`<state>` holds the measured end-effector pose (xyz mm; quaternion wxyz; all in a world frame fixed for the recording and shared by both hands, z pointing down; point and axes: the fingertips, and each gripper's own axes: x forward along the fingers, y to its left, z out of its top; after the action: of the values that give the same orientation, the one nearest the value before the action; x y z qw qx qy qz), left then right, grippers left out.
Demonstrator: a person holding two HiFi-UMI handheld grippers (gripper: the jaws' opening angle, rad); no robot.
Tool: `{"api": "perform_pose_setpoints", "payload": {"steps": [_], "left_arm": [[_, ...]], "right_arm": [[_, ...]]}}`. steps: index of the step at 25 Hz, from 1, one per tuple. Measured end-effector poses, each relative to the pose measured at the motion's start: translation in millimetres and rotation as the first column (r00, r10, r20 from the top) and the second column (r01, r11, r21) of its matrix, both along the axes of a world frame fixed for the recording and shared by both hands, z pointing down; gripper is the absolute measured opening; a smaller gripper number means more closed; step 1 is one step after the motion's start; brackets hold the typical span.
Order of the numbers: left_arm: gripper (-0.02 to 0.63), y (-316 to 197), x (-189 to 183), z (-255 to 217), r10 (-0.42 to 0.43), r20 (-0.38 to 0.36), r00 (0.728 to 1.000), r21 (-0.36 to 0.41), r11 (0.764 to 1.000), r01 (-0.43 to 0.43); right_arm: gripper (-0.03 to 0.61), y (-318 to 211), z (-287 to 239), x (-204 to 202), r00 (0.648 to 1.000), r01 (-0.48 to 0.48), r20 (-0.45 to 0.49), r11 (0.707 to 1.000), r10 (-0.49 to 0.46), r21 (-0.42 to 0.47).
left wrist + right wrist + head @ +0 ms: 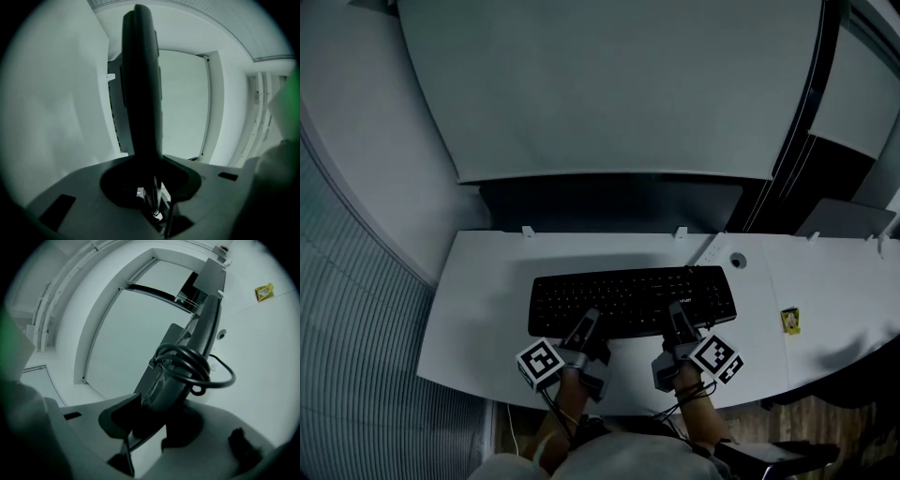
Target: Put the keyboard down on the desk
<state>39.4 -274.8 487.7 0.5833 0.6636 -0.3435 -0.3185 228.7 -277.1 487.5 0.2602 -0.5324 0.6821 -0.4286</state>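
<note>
A black keyboard (633,300) lies level over the middle of the white desk (483,309); I cannot tell if it touches the surface. My left gripper (586,328) is shut on its near edge at the left. My right gripper (678,323) is shut on the same edge at the right. In the left gripper view the keyboard (140,93) runs edge-on from between the jaws of that gripper (147,176). The right gripper view shows the keyboard (201,343) clamped in that gripper (154,423), with its coiled black cable (192,366) hanging against its underside.
A small yellow object (790,320) lies on the desk to the right of the keyboard, also in the right gripper view (264,290). A round cable grommet (738,261) sits behind the keyboard's right end. A large pale partition panel (619,84) stands behind the desk.
</note>
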Motion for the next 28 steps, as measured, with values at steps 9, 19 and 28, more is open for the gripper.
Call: {"api": "perform_pose_setpoints", "payload": {"steps": [9,19,28], "left_arm": [[0.100,-5.3,-16.1,25.9,-0.045,0.020,0.999,-0.046,0.998,0.045],[0.100,-14.4,-21.8,73.6,-0.041,0.023,0.999,-0.124,0.991,0.043],[0.100,-6.3,-28.1,123.0,-0.058,0.019,0.998,-0.232,0.971,0.061]], "right_arm": [[0.147,-10.0,27.4,-16.0,0.999,0.047,0.002,0.997,-0.047,-0.054],[0.149,-14.8,71.6,-21.7,0.999,0.039,-0.016,0.990,-0.041,-0.134],[0.149,-8.6,120.1,-28.9,0.998,0.054,-0.013,0.970,-0.058,-0.237]]}}
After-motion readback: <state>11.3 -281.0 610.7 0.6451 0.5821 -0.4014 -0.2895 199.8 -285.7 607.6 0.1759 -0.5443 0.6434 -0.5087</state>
